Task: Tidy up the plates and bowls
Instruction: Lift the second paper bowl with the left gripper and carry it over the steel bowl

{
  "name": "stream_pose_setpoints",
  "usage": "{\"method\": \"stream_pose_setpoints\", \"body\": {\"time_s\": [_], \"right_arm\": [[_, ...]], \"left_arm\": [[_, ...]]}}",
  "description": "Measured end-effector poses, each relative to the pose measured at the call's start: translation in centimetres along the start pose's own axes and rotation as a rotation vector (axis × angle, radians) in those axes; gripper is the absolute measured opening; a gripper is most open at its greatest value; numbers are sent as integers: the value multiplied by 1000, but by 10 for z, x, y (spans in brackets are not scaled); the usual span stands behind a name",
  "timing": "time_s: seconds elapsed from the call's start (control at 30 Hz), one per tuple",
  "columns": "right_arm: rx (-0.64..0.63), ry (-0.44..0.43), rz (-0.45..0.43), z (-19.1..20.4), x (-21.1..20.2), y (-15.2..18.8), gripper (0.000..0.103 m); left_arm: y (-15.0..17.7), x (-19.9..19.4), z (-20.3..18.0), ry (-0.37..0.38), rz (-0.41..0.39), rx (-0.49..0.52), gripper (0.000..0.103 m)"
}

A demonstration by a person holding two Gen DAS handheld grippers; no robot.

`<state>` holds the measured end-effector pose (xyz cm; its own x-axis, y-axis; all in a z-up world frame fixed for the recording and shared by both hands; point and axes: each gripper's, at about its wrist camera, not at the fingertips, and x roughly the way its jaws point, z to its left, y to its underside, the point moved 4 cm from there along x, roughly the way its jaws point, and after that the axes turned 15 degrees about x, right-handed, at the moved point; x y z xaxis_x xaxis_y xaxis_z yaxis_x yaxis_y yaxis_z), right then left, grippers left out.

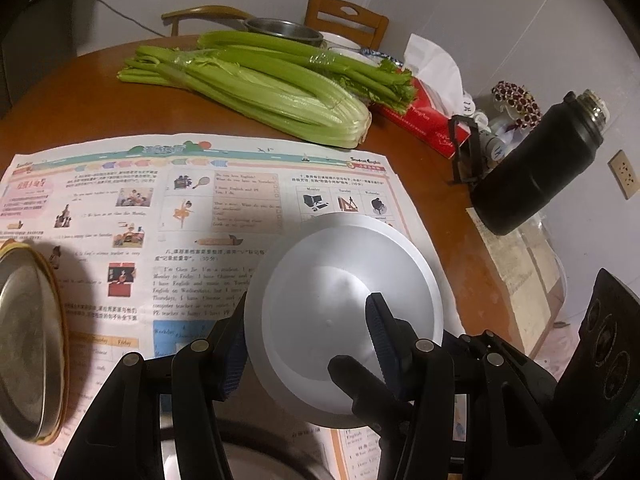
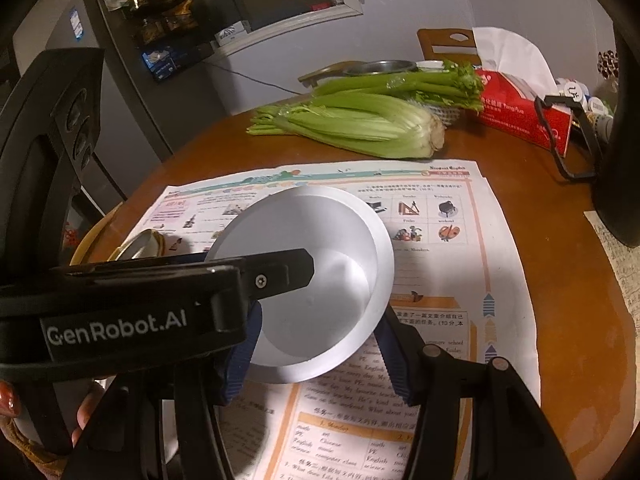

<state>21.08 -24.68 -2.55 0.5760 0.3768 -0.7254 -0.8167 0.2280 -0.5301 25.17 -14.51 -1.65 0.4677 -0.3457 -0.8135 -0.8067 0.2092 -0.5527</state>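
A white bowl (image 1: pixel 340 312) hangs tilted above the worksheet-covered table, its outside facing the left wrist view and its hollow (image 2: pixel 316 284) facing the right wrist view. My left gripper (image 1: pixel 306 348) holds it: one blue pad sits on the bowl's outer face, the other behind its rim. In the right wrist view the left gripper's black finger (image 2: pixel 280 272) reaches into the bowl. My right gripper (image 2: pixel 316 356) spans the bowl's lower rim with both blue pads touching or very near it. A metal plate with a gold rim (image 1: pixel 28 344) lies at the left.
Celery bunches (image 1: pixel 256 80) lie across the far table. A red tissue box (image 1: pixel 424 116), a black flask (image 1: pixel 536 168) and small bottles stand at the right. A steel basin (image 1: pixel 284 30) and chairs are beyond. Printed worksheets (image 1: pixel 160 216) cover the near table. A steel rim shows at the bottom (image 1: pixel 240 456).
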Motion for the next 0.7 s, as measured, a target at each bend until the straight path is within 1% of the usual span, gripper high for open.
{"method": "stream_pose_setpoints", "body": {"time_s": [0.17, 0.37, 0.7], "right_arm": [[-22, -4, -19, 11, -12, 3, 57], [-39, -8, -42, 22, -27, 6, 57], [-73, -18, -87, 45, -52, 10, 57]], "left_arm": [[5, -16, -3, -12, -27, 13, 56], [10, -37, -6, -5, -57, 17, 56], [19, -71, -8, -28, -106, 32, 56]]}}
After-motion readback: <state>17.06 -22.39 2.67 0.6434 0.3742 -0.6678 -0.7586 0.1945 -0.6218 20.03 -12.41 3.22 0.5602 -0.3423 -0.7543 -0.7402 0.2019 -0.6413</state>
